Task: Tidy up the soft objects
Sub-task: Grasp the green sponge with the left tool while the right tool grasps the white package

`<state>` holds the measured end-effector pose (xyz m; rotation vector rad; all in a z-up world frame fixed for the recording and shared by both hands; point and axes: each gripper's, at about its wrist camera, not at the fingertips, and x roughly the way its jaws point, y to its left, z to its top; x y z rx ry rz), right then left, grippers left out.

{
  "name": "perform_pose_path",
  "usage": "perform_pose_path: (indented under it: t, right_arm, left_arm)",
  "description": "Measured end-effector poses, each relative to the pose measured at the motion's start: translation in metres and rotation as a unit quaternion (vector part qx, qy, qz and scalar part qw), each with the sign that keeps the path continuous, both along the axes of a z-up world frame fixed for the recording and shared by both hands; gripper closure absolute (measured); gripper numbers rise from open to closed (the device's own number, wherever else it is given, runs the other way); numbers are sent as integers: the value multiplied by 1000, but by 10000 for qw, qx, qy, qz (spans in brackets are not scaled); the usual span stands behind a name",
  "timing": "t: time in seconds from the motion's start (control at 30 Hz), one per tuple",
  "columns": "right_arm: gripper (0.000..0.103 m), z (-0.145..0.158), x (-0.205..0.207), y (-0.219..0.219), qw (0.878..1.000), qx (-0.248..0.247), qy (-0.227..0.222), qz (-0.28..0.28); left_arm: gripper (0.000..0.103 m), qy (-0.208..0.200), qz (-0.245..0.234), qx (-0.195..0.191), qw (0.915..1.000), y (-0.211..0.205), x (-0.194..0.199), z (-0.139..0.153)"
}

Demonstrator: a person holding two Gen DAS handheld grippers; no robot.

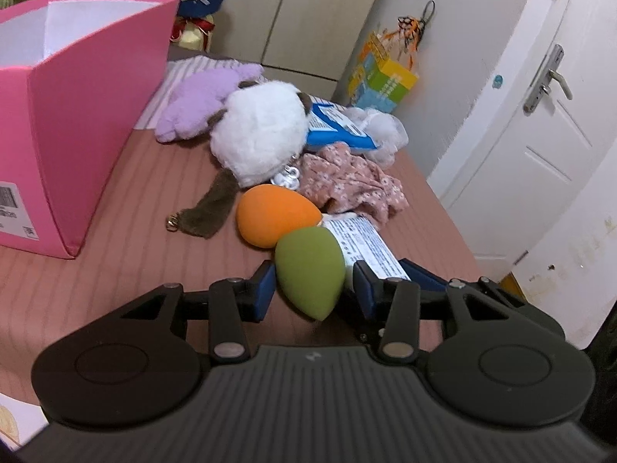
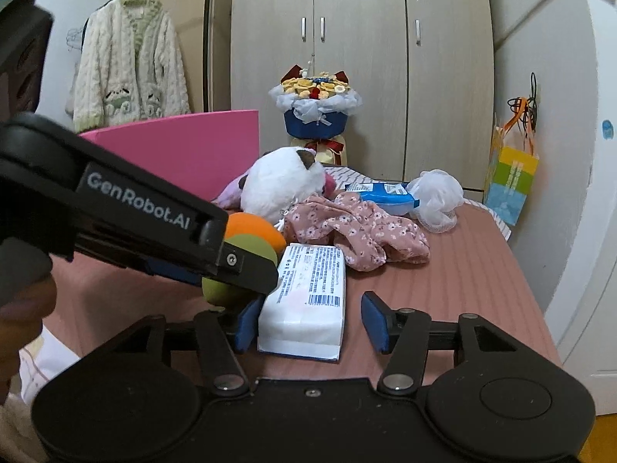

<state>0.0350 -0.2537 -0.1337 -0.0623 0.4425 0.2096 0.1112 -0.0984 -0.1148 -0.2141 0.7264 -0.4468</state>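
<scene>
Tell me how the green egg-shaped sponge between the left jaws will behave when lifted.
The green egg-shaped sponge looks like matte foam, so it will probably squash under the left gripper, whose jaws are shut on its sides. It is likely very light for its size. Its rounded, tapered shape suggests that it could roll towards the orange egg-shaped sponge if released.

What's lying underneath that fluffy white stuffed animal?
The white plush toy rests partly on a purple plush and the edge of a blue packet. A brown tail sticks out below. Whatever else lies under it is covered.
</scene>
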Motion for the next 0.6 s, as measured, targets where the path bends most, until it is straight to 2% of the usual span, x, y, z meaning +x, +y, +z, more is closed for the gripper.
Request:
perform_pose_path:
  t: [0.03,0.1,0.17,0.27,0.47,0.6]
  right_arm:
    - [53,0,1,0,10000,24,-11,65]
    - [57,1,0,3,9998,23,-2,173]
    - [58,5,-1,5,9997,-14,83,224]
    - [58,8,-1,2,9994,215,254,135]
    - [58,11,-10,1,9988,370,272,-161]
    - [58,14,-17,1,9987,304,268,-308]
  left_arm:
    - [66,-47,25,35,10000,0,-1,1]
    - [67,-85,73,122,9999,1,-4,2]
    - [67,-77,114,87,9999,5,-6,3]
    - [67,-167,125,46,9998,10,-11,8]
    - [67,-200,37,134,9997,19,-21,16]
    - [67,-117,-54,72,9999,28,-26,18]
